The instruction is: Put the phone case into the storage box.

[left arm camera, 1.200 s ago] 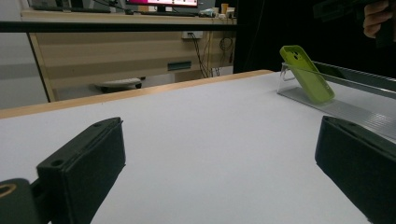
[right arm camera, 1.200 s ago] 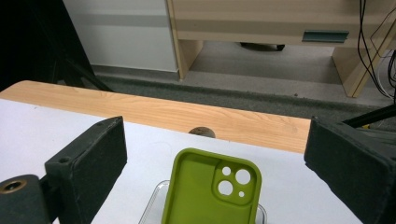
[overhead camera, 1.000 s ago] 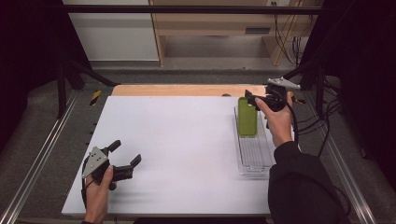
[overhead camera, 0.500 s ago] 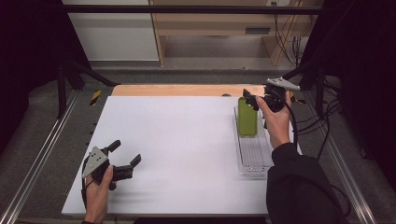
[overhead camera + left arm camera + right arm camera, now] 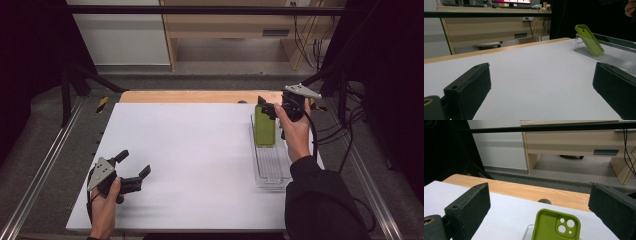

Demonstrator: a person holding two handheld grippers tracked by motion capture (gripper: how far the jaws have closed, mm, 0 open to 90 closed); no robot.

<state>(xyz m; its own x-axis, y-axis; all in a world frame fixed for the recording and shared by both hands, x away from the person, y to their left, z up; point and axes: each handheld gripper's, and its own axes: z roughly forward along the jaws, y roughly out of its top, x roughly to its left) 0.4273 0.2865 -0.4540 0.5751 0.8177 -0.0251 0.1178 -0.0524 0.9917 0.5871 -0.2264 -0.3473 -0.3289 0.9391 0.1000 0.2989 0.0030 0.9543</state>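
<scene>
A green phone case (image 5: 264,126) leans upright at the far end of a clear ridged rack (image 5: 272,162) on the right of the white table. Its hollow side with the camera holes faces me in the right gripper view (image 5: 557,224). My right gripper (image 5: 265,107) hovers just above and behind the case's top edge, jaws open, nothing between them. My left gripper (image 5: 133,165) rests low at the front left of the table, open and empty. From there the phone case (image 5: 589,39) and the rack (image 5: 609,58) appear far off to the right.
The white table top (image 5: 190,160) ends at a wooden strip (image 5: 200,96) along its far edge. Metal rails (image 5: 42,172) run down both sides. Cables (image 5: 340,145) hang at the right. A wooden desk (image 5: 574,142) stands beyond the table.
My right gripper has drifted slightly left toward the top of the green case. The left gripper has stayed in place.
</scene>
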